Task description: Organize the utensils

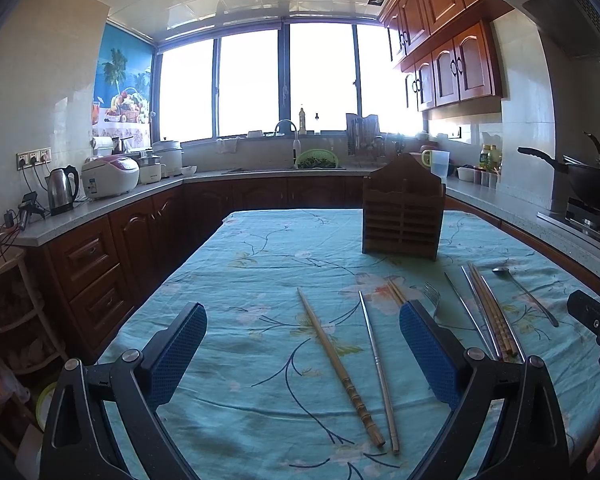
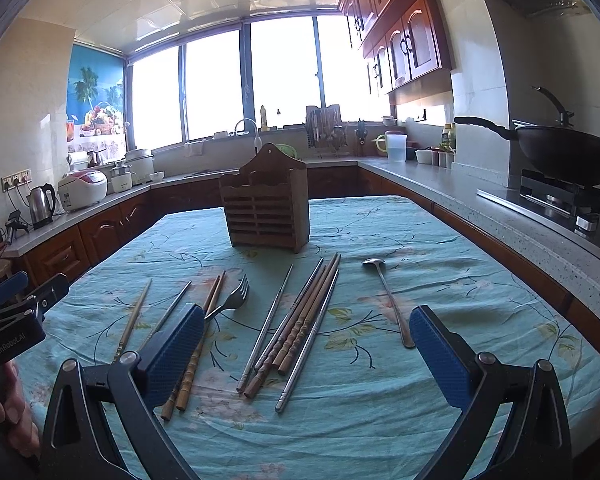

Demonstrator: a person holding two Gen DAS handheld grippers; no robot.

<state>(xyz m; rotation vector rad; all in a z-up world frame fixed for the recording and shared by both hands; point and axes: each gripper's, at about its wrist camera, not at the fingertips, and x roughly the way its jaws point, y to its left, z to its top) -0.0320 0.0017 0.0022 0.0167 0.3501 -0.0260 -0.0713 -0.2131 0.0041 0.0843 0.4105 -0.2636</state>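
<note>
A slatted wooden utensil holder [image 1: 402, 216] [image 2: 266, 208] stands upright on the far part of the blue floral tablecloth [image 1: 260, 264]. My left gripper [image 1: 303, 307] hangs open above one wooden chopstick [image 1: 340, 368] and one metal chopstick [image 1: 378, 372]. My right gripper [image 2: 307, 309] is open over a bundle of wooden and metal chopsticks [image 2: 300, 320]. A fork [image 2: 232, 300] lies by its left finger and a long spoon [image 2: 388, 296] by its right finger. Two bamboo chopsticks [image 2: 192, 360] run partly under the left finger. Nothing is held.
Kitchen counters wrap around the table. A wok [image 2: 568, 152] sits on the stove at right, with its handle toward the table. A kettle [image 1: 62, 190] and rice cooker [image 1: 110, 176] stand on the left counter. A hand [image 2: 16, 408] holds the left gripper's body.
</note>
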